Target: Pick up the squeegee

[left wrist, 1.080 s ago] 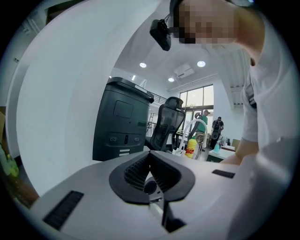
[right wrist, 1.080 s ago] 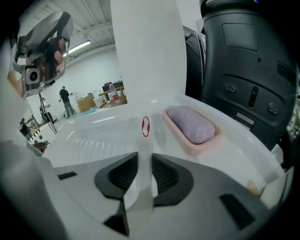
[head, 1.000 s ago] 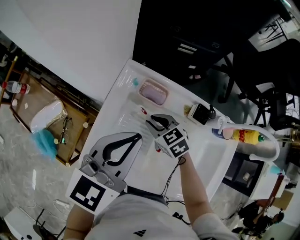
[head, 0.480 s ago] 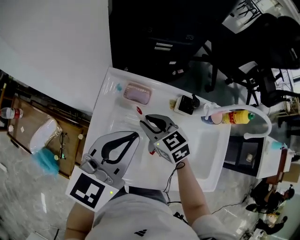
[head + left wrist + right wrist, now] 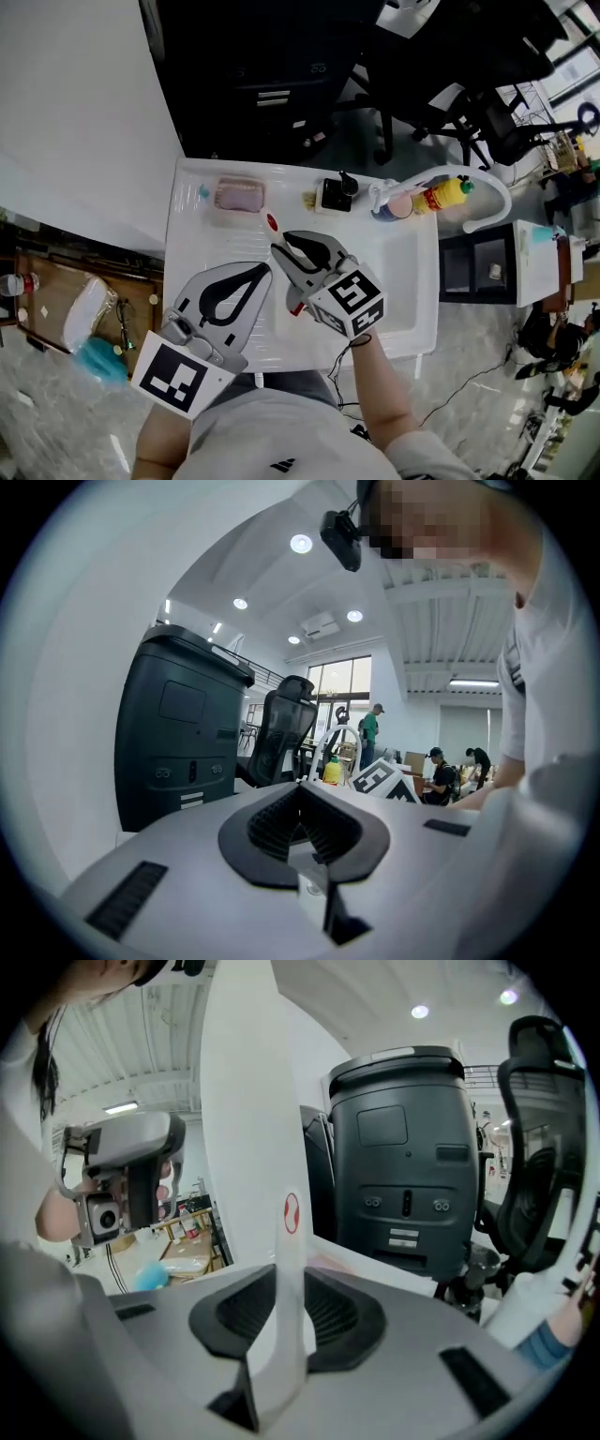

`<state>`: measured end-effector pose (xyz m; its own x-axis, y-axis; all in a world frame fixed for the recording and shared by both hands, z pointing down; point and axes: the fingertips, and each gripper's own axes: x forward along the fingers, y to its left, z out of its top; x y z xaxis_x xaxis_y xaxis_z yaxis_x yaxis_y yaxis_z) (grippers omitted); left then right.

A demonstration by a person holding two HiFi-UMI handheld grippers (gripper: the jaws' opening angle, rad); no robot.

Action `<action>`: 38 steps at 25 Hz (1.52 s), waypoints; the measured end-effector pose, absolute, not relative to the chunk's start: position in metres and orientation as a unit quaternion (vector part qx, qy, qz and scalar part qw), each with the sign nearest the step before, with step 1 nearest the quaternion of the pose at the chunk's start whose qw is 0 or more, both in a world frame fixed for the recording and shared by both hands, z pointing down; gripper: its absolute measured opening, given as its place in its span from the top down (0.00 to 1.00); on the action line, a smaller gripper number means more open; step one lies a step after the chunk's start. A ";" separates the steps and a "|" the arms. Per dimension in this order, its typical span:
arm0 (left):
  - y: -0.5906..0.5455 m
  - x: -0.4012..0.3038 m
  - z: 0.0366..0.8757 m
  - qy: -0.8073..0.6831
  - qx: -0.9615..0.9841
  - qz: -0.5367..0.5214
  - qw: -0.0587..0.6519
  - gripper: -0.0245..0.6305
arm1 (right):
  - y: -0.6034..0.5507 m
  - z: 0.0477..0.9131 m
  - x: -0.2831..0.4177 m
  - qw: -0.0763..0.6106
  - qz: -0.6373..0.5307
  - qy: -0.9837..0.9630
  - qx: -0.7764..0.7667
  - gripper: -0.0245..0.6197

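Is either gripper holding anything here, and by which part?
The right gripper holds the squeegee, jaws closed on its flat white handle below the red mark. The left gripper is shut on nothing.

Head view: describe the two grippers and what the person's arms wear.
Left gripper and right gripper are light grey with black teardrop-shaped jaw pads. Each carries a cube of black-and-white square markers. A thin black cable trails from the right one. The shirt is light grey, short-sleeved, with a small black logo.
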<state>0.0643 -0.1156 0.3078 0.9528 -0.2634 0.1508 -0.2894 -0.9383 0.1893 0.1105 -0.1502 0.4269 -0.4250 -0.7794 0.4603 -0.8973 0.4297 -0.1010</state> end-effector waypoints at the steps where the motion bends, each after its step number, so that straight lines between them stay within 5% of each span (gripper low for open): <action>1: -0.113 0.067 0.306 -0.133 0.984 0.061 0.103 0.94 | -0.147 0.422 0.113 0.170 0.167 -0.824 0.514 0.80; 38: -0.040 0.129 0.273 0.061 0.995 0.041 0.062 0.94 | -0.033 0.290 0.162 0.033 0.071 -0.719 0.690 0.80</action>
<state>0.1290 -0.0400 0.2732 0.9890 0.1275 0.0747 0.1173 -0.9849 0.1277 0.1619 -0.0328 0.2903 -0.0450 -0.9885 0.1444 -0.9977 0.0371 -0.0567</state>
